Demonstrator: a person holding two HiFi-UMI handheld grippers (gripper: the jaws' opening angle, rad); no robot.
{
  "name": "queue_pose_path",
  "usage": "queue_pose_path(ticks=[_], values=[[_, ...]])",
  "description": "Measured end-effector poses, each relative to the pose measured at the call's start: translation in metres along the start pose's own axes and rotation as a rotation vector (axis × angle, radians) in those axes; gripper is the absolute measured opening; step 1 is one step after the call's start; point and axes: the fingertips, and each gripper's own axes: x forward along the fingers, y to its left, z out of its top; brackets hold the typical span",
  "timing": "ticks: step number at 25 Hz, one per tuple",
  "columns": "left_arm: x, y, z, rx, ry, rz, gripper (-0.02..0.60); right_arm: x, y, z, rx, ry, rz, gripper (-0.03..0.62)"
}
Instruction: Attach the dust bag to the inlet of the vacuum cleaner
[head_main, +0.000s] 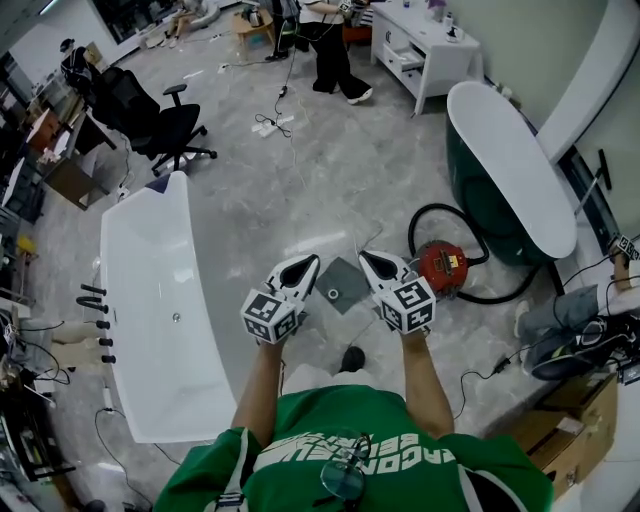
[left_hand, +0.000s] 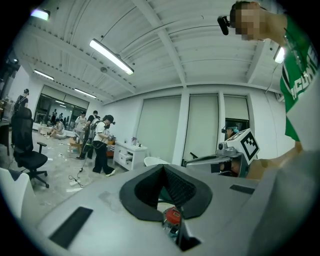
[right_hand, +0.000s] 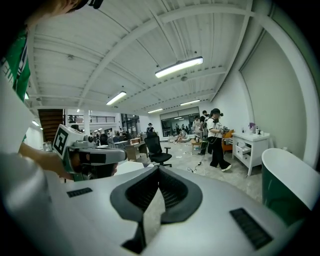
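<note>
- The room is lit brightly and evenly by ceiling tube lamps (left_hand: 111, 56), which are blown out to white.
- A pale glare patch is seen on the glossy floor (head_main: 310, 245) just left of the vacuum cleaner (head_main: 443, 268).
- In both gripper views, straight lines are bowed and corners blacked out.
- The dust bag (right_hand: 150, 215) is blurred close to the lens.
</note>
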Motion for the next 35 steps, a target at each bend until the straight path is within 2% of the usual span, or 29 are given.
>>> queue_pose_path(ticks=[11,15,21,27,35], values=[[0.005,0.028,-0.013,-0.008,0.035,-0.017,0.005,0.029,-0.005,-0.009,0.026,0.034,-0.005,0.008],[-0.003,0.04,-0.014,-0.009,0.038,-0.029,0.005,0.039,0.006,-0.011,0.011,0.056,-0.014,0.008],[-0.003,0.07,-0.035,-0.007,0.061,-0.04,0.005,0.066,0.007,-0.033,-0.007,0.095,-0.017,0.008],[0.024,0.113,-0.095,-0.037,0.101,-0.023,0.005,0.107,-0.024,-0.09,-0.031,0.17,-0.011,0.008],[0.037,0.145,-0.184,-0.034,0.149,-0.033,0.005,0.144,-0.049,-0.164,-0.056,0.19,-0.027,0.008]])
